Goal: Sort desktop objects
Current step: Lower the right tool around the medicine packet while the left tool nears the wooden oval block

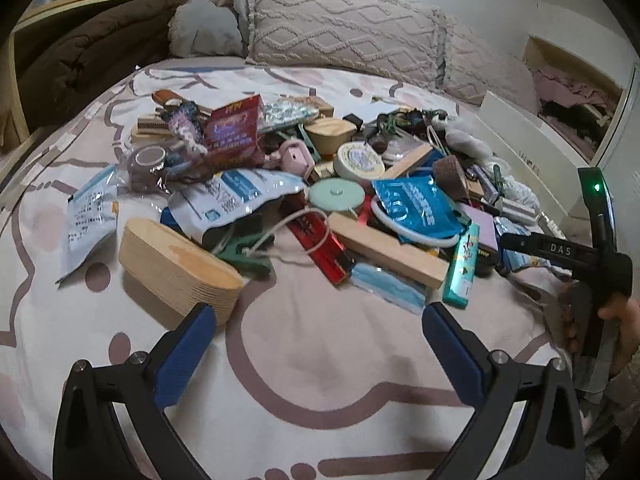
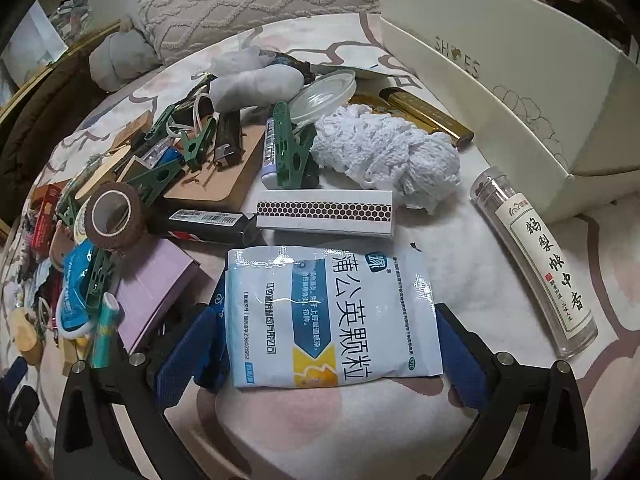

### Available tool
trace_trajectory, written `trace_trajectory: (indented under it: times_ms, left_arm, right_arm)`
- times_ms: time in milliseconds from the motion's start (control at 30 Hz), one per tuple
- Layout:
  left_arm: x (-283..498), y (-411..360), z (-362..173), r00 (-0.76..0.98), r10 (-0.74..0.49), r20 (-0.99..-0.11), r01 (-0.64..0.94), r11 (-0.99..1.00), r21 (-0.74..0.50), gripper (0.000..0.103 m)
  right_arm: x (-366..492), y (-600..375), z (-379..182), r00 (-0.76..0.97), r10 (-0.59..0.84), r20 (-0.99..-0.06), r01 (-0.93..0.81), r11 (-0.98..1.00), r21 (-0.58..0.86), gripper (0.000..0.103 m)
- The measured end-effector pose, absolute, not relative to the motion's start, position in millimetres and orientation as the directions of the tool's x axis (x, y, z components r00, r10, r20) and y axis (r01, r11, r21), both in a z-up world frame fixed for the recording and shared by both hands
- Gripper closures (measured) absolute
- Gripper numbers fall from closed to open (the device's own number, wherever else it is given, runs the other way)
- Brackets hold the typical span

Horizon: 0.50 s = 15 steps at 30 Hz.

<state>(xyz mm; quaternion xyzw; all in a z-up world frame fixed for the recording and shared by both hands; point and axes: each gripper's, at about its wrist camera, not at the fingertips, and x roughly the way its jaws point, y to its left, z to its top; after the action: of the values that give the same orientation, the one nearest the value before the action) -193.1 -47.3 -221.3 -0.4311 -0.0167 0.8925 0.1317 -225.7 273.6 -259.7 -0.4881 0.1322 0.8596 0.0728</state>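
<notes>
A pile of small objects lies on a patterned bedsheet (image 1: 320, 360). My left gripper (image 1: 319, 328) is open and empty, in front of the pile, with a rounded wooden block (image 1: 176, 268) just beyond its left finger. My right gripper (image 2: 326, 332) is open, its fingers on either side of a white and blue medicine sachet (image 2: 332, 316) that lies flat on the sheet. The right gripper's body also shows in the left wrist view (image 1: 592, 252) at the far right. A clear incense tube (image 2: 536, 264) and a matchbox (image 2: 324, 212) lie near the sachet.
A white shoe box (image 2: 500, 80) stands open at the right, also visible in the left wrist view (image 1: 528, 164). Green clips (image 2: 292, 148), white yarn (image 2: 384, 152), a brown tape roll (image 2: 112, 216) and a lilac box (image 2: 156, 284) crowd the right view. Pillows (image 1: 340, 28) lie behind.
</notes>
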Motion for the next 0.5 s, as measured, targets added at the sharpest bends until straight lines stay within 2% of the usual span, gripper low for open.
trace_trajectory:
  times_ms: [267,500]
  left_arm:
    - [-196.8,-61.9,-227.6,-0.603,0.19,-0.775,-0.139,-0.981,-0.132,0.0]
    - [-202.3,-55.5,-228.4,-0.604,0.204,-0.771,-0.152,-0.978,-0.141,0.0]
  right_arm:
    - [-219.3,272.6,-263.5,-0.569,0.004,-0.822,-0.246,-0.955,0.166,0.0]
    - [-220.8,271.7,-263.2,-0.577,0.003,-0.817,-0.245,-0.955,0.169,0.0]
